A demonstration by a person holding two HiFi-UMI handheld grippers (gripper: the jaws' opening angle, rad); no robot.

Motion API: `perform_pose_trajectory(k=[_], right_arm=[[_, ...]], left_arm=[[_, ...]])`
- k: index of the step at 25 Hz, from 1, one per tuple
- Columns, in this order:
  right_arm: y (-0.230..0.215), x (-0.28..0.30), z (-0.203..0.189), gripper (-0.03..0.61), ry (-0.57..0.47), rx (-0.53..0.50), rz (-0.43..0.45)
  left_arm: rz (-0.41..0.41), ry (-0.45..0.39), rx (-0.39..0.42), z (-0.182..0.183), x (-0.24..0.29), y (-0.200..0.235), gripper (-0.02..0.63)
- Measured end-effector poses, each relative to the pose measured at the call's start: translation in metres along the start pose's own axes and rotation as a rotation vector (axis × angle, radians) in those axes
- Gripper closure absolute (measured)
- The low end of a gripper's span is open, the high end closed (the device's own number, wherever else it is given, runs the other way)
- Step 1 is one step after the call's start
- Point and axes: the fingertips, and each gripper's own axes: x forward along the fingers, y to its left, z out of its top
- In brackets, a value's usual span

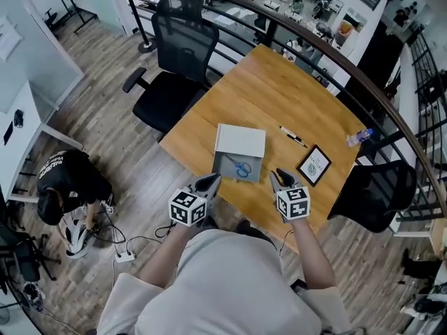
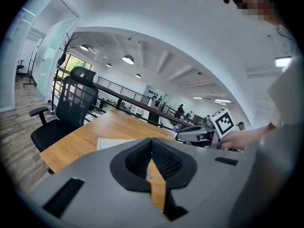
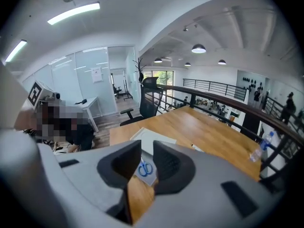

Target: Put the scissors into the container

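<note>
Shows left gripper (image 1: 208, 183) clenched on nothing, right gripper (image 1: 283, 179) parted and empty. Shows blue-handled scissors (image 1: 242, 169) inside white container (image 1: 240, 144). Judged complete; next, keep clear, confirm placement.

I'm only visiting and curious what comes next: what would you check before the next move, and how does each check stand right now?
1. Scissors lying inside the container: ok.
2. Right gripper empty, jaws apart: ok.
3. Left gripper empty, jaws together: ok.
4. Pen and frame clear of the container: ok.
5. Scissors lying flat on the container's bottom: cannot tell.
</note>
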Motion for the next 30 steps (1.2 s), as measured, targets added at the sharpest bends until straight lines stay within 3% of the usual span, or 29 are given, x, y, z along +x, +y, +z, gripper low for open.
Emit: perform_pose_trajectory(k=[7,23,30], right_arm=[[-0.016,-0.037,0.025,0.526,-0.099,0.085,0.046],[-0.035,-0.097,0.058,0.577,-0.266,-0.028,0.023],[-0.043,-0.105,0.068,0.577,-0.314,0.003,0.007]], left_arm=[[0.009,-0.017,0.023,0.022,0.008,-0.028,0.62],[0.051,-0.122,0.146,0.075,-0.002,-0.052,0.62],[0.052,-0.164,0.199,0.092,-0.003,-0.05,0.62]])
